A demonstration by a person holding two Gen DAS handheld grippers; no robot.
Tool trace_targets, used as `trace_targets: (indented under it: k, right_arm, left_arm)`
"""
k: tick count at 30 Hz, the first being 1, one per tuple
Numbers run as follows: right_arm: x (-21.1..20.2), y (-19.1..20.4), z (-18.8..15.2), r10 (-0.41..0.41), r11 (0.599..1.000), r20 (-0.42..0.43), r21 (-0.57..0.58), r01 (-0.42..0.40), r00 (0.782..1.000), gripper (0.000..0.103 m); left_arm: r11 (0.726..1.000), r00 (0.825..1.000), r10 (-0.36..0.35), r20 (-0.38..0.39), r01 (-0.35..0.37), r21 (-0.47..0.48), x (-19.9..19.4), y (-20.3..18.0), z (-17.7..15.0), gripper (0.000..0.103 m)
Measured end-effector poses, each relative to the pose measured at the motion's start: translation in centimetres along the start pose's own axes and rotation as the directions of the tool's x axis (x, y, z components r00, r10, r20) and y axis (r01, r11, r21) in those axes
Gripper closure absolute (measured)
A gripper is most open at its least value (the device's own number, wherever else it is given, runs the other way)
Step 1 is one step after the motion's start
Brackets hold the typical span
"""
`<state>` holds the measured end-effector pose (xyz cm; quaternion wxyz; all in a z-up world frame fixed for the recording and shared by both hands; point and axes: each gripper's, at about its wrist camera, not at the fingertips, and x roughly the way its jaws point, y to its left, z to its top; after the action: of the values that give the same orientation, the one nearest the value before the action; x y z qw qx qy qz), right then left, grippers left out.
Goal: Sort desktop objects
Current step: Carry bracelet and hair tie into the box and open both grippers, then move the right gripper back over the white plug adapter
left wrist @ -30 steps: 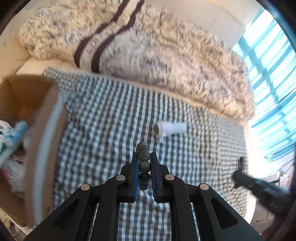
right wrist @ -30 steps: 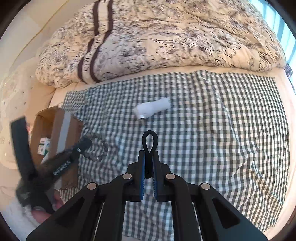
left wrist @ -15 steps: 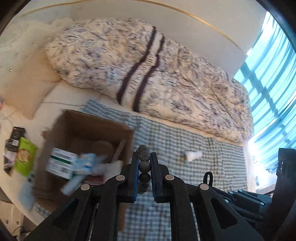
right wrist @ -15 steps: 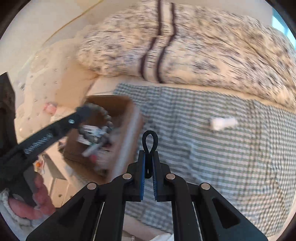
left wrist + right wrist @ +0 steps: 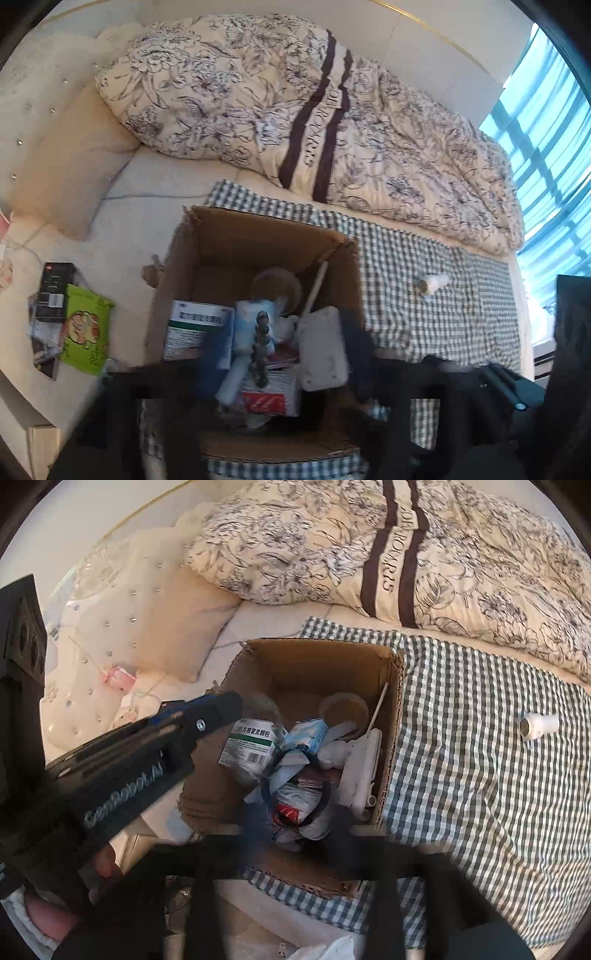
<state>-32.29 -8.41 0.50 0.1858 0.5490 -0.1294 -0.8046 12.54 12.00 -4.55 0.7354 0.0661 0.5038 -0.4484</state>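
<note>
A string of dark beads (image 5: 260, 345) hangs loose over the open cardboard box (image 5: 258, 236), between the left gripper's (image 5: 277, 354) jaws, which have just been opening. The right gripper (image 5: 295, 812) has also just sprung wide, its black loop (image 5: 317, 805) free above the box's clutter. A white bottle (image 5: 539, 725) lies well apart on the checked cloth (image 5: 480, 775).

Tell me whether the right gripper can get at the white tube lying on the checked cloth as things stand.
Probably yes. The white tube lies alone on the checked cloth, apart from the cardboard box, with nothing on or beside it. The right gripper hangs open above the box and would need to swing sideways first.
</note>
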Motion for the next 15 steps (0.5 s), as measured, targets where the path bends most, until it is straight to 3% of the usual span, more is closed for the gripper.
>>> trace_targets:
  k: [8, 12, 15]
  right_arm:
    - [-0.4, -1.2, 0.2, -0.045, 0.995, 0.007, 0.094, 0.044, 0.999, 0.007]
    - [-1.0, -2.6, 0.2, -0.074, 0.99, 0.012, 0.121, 0.072, 0.997, 0.007]
    - [-1.7, -4.2, -0.1, -0.09, 0.984, 0.017, 0.153, 0.086, 0.996, 0.007]
  left_arm:
    - [1.0, 1.0, -0.019, -0.017, 0.02, 0.023, 0.8, 0.2, 0.6, 0.019]
    - [0.999, 1.0, 0.006, -0.02, -0.005, 0.042, 1.5, -1.0, 0.9, 0.019]
    - [0.998, 0.999, 0.033, -0.021, -0.032, 0.052, 2.1, -2.4, 0.9, 0.013]
